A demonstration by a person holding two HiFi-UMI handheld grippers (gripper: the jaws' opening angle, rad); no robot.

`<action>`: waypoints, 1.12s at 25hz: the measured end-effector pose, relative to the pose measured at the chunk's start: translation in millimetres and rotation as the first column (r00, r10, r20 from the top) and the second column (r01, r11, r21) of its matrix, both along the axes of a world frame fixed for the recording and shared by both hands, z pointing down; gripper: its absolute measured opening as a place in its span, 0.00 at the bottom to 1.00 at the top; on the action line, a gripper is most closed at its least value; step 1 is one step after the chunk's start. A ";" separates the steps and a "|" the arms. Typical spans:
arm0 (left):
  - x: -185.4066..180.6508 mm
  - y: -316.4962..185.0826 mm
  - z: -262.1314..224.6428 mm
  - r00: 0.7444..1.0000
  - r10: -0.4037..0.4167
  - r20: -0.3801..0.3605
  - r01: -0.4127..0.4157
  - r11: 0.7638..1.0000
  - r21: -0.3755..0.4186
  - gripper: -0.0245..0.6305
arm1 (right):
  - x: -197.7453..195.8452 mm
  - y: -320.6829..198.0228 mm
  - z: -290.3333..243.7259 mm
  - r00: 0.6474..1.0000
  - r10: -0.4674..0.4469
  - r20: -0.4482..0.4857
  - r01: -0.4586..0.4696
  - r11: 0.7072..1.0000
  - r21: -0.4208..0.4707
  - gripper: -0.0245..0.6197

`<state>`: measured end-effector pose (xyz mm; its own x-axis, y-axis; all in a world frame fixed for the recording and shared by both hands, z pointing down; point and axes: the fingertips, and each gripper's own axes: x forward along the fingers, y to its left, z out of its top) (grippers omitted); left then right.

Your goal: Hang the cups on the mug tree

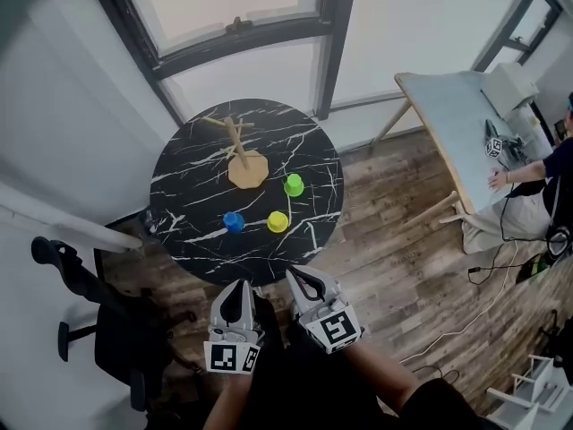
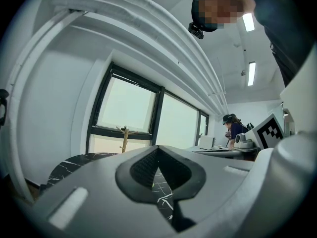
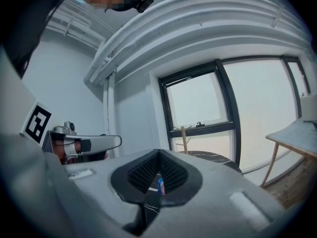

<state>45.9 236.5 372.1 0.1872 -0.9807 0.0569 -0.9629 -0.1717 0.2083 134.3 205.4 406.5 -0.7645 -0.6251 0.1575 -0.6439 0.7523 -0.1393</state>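
A wooden mug tree (image 1: 240,154) stands bare at the back of a round black marble table (image 1: 188,177). In front of it sit three small cups: green (image 1: 294,184), blue (image 1: 234,221) and yellow (image 1: 277,221). My left gripper (image 1: 237,300) and right gripper (image 1: 303,285) hover side by side just short of the table's near edge, both shut and empty. In the left gripper view the mug tree (image 2: 124,139) rises far off above the closed jaws. Through the right gripper's jaw notch a sliver of the blue cup (image 3: 160,184) shows, with the mug tree (image 3: 184,139) behind.
A black office chair (image 1: 98,321) stands left of the table. At the right a pale desk (image 1: 452,124) has a seated person (image 1: 546,173) at it, with cables on the wooden floor (image 1: 421,276). Windows (image 1: 260,25) run behind the table.
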 end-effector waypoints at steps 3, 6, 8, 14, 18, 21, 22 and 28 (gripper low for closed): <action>-7.5 -11.2 0.4 1.000 0.012 0.002 -0.012 1.000 0.006 0.04 | -6.5 -9.1 2.7 1.000 0.002 0.001 -0.002 1.000 -0.002 0.03; -14.9 -21.4 3.2 1.000 0.021 -0.004 -0.021 1.000 0.004 0.04 | -14.8 -17.7 3.9 1.000 0.001 -0.017 -0.001 1.000 -0.012 0.03; -19.6 -28.7 7.0 0.999 0.036 -0.006 -0.036 0.999 0.000 0.04 | -19.1 -23.9 7.8 0.999 0.012 -0.032 -0.013 1.000 -0.021 0.03; -37.0 -53.7 28.6 0.998 0.061 -0.015 -0.062 0.998 -0.023 0.04 | -31.1 -45.5 27.0 0.998 0.051 -0.046 -0.053 0.998 -0.036 0.03; -44.2 -67.8 44.8 0.998 0.064 -0.023 -0.064 0.997 -0.032 0.04 | -42.2 -58.0 45.7 0.997 0.047 -0.061 -0.050 0.997 -0.053 0.03; -45.6 -74.7 57.0 0.997 0.071 -0.032 -0.072 0.996 -0.043 0.04 | -44.6 -65.1 62.3 0.996 0.053 -0.076 -0.058 0.996 -0.066 0.03; -46.6 -76.8 60.8 0.997 0.070 -0.035 -0.072 0.996 -0.046 0.04 | -46.5 -67.5 66.9 0.996 0.050 -0.081 -0.055 0.996 -0.069 0.04; -51.2 -83.5 85.7 0.995 0.080 -0.055 -0.084 0.994 -0.075 0.04 | -55.0 -74.3 93.1 0.995 0.037 -0.096 -0.047 0.993 -0.106 0.04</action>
<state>-5.3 153.1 457.8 0.2713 -0.9550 0.1203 -0.9337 -0.2308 0.2736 79.3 131.2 499.6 -0.7167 -0.6318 0.2952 -0.6886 0.7082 -0.1560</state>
